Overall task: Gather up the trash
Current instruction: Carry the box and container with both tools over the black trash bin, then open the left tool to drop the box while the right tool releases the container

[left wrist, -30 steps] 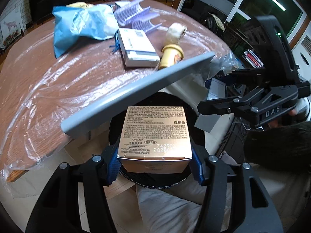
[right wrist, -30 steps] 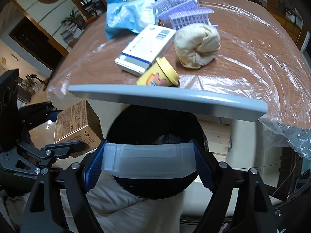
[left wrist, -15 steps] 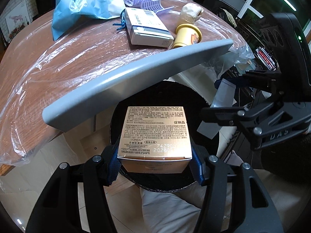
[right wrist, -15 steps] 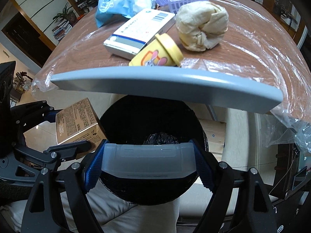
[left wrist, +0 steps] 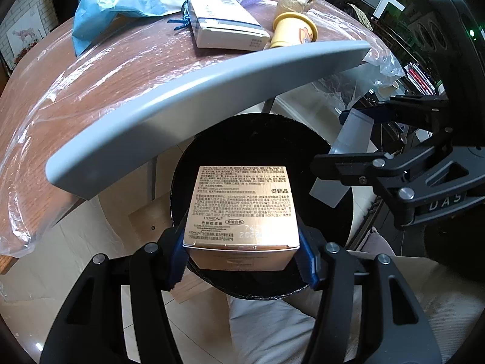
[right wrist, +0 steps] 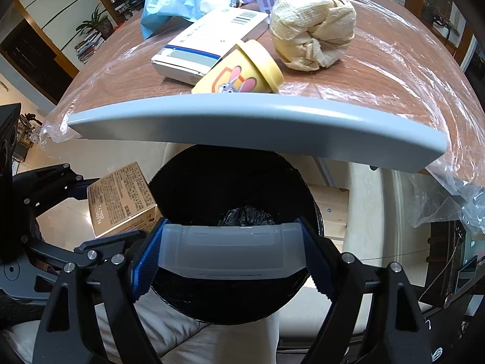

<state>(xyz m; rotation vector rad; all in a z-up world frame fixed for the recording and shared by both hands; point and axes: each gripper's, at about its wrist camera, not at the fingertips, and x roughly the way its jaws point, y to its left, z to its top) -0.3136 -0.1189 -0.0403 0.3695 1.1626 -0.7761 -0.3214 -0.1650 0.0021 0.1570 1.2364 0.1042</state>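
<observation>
both grippers hang over the mouth of the black bin [left wrist: 330,236], and the drop turns on that: each load sits straight above the opening, nothing between it and the dark liner below. the left gripper [left wrist: 242,253] pinches a gold box [left wrist: 242,203] by its two side faces, jaws part closed, pads pressed flat on the card; the box's long axis runs away from the camera toward the table edge [left wrist: 212,91]. the right gripper [right wrist: 225,253] spans a clear tub [right wrist: 230,250] end to end, jaws set wide, pads tight on both ends, its long axis crosswise to the fingers. seen from the right wrist, the box [right wrist: 121,198] sits over the bin's left rim rather than its centre, so the tub looks the safer drop. the table edge overhangs the far rim, so room is toward the person, not forward. a yellow cup [right wrist: 242,72], paper wad [right wrist: 312,35] and white carton [right wrist: 209,41] lie on the table.
</observation>
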